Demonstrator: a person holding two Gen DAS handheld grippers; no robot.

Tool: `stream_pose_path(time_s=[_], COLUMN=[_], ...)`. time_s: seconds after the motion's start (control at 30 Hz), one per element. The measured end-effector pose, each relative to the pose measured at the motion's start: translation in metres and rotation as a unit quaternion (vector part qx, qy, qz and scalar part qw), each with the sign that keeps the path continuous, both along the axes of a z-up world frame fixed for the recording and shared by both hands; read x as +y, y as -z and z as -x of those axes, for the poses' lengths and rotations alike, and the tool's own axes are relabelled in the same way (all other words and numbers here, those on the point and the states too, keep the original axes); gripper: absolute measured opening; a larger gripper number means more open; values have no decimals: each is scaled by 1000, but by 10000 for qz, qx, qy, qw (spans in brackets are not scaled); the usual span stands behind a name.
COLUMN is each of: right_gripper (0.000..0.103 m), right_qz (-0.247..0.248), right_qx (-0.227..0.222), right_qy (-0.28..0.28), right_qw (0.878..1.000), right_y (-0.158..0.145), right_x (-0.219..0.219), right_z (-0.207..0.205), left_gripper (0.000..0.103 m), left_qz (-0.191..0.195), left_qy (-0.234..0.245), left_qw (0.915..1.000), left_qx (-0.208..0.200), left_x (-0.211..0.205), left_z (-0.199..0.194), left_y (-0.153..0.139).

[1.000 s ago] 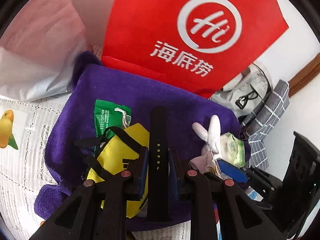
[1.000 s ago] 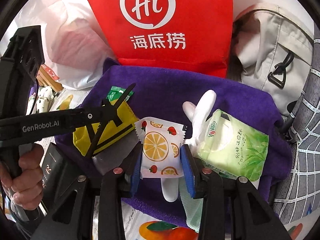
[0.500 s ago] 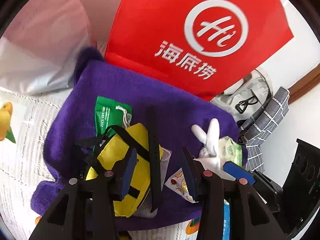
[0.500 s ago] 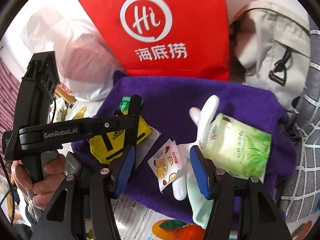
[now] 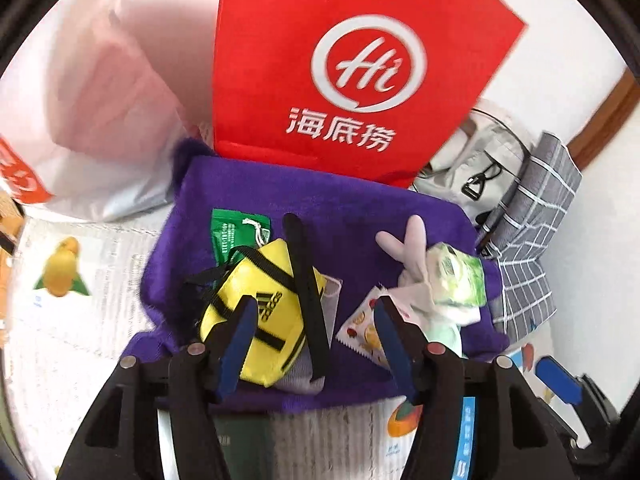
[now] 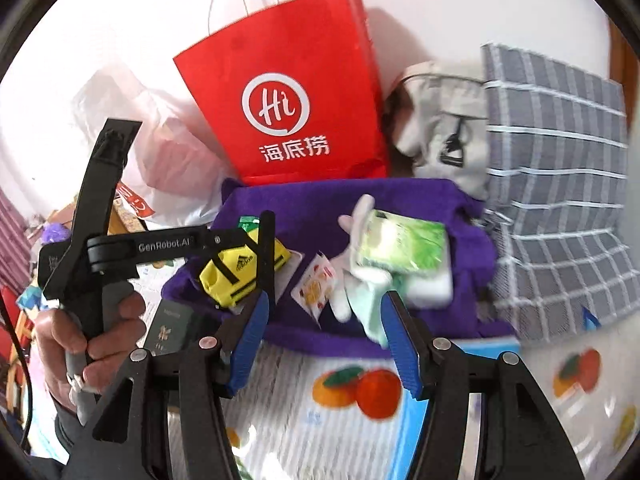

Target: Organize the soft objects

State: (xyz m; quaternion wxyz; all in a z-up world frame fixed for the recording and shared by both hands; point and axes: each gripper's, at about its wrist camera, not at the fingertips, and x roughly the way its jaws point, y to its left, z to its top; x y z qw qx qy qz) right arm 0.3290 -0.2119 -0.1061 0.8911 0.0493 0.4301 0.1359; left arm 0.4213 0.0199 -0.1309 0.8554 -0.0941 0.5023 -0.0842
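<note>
A purple towel [image 5: 360, 204] [image 6: 308, 208] lies on the table with small things on it: a yellow Adidas pouch [image 5: 260, 312] [image 6: 228, 276], a black watch strap [image 5: 306, 296] across it, a green sachet [image 5: 230, 232], an orange-print snack packet [image 5: 362, 328] [image 6: 314, 290], a white rabbit toy [image 5: 408, 244] [image 6: 352, 280] and a green tissue pack [image 5: 458, 276] [image 6: 400, 252]. My left gripper [image 5: 316, 324] is open and empty above the towel's near edge. My right gripper [image 6: 324, 320] is open and empty, drawn back over the tablecloth.
A red paper bag [image 5: 344, 68] [image 6: 296, 100] stands behind the towel. A pink-white plastic bag [image 5: 88, 120] lies to the left, a beige bag [image 6: 440, 120] and a grey checked cloth [image 6: 560, 184] to the right. A dark booklet [image 6: 172, 328] lies at the towel's near left corner.
Both grippers opened and pulled back. The left let go of the black strap, now lying on the yellow pouch. The right released the orange-print packet, now lying on the towel.
</note>
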Motion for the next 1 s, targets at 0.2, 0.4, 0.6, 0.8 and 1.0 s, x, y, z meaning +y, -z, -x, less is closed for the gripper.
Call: stream_pose_path(time_s=[0.2, 0.4, 0.6, 0.8, 1.0], right_gripper=[58, 58, 65, 83, 99], right_qz=[375, 455, 280, 440, 433], right_qx=[-195, -417, -530, -745, -931], right_qy=[139, 185, 254, 399, 641], right_qw=[9990, 9979, 9979, 9954, 9926], right_y=[-27, -53, -62, -70, -76], right_x=[1, 2, -6, -14, -25], right_z=[63, 133, 184, 229, 271], left_gripper=[68, 78, 80, 90, 92], left_qz=[-141, -426, -657, -909, -1160], left_qy=[230, 192, 136, 90, 95], left_qw=[9995, 9966, 9934, 9886, 9849], left_qx=[-177, -684, -926, -1196, -1281], left_x=[-10, -8, -9, -17, -24], left_z=[64, 148, 214, 272, 318], left_y=[-25, -59, -86, -102, -110])
